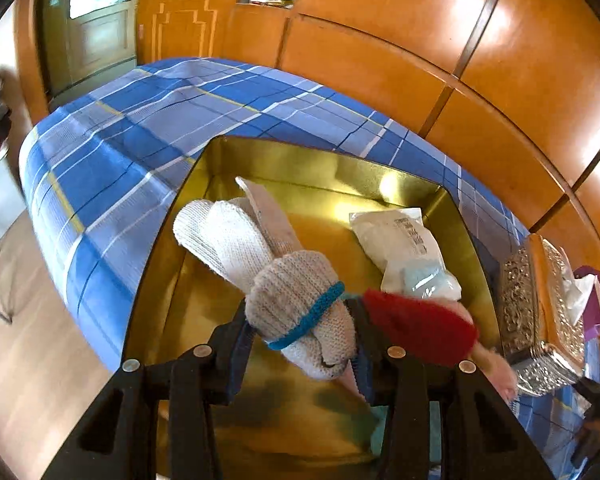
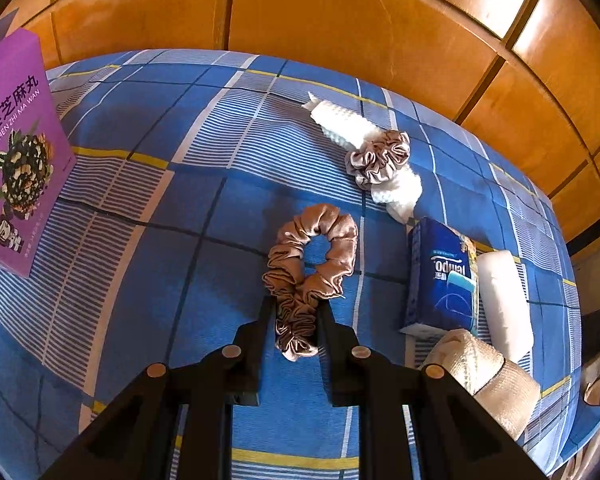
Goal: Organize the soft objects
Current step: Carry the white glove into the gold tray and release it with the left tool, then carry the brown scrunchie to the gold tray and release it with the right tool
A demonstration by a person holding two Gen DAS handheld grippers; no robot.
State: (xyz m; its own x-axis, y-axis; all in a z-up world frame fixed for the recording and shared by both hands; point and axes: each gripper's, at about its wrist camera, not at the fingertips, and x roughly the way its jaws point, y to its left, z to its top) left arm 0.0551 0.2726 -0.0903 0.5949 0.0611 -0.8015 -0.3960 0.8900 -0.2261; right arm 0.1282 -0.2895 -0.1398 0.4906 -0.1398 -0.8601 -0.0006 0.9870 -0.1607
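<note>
Left wrist view: the left gripper [image 1: 300, 344] is clamped on a bundle of knitted work gloves [image 1: 268, 276] at the cuff end, where a blue band rings the bundle; the jaws stand at medium width, pressed against both sides. The gloves hang over the gold tin box [image 1: 452, 200], fingers pointing toward its far wall. Inside the box lie a sealed white plastic packet [image 1: 404, 244] against the right wall and a red and pink knitted item [image 1: 420, 324] near the front right. An ornate silver tissue box [image 1: 540, 312] stands just beside the tin on the blue plaid cloth [image 1: 140, 136].

Right wrist view: the right gripper [image 2: 296, 320] is closed narrow on a tan satin scrunchie [image 2: 312, 264], which lies on the cloth. A grey scrunchie [image 2: 380, 158] rests on a white foam piece [image 2: 348, 124]. A blue tissue pack [image 2: 440, 276] and a purple carton [image 2: 16, 152] sit apart.
</note>
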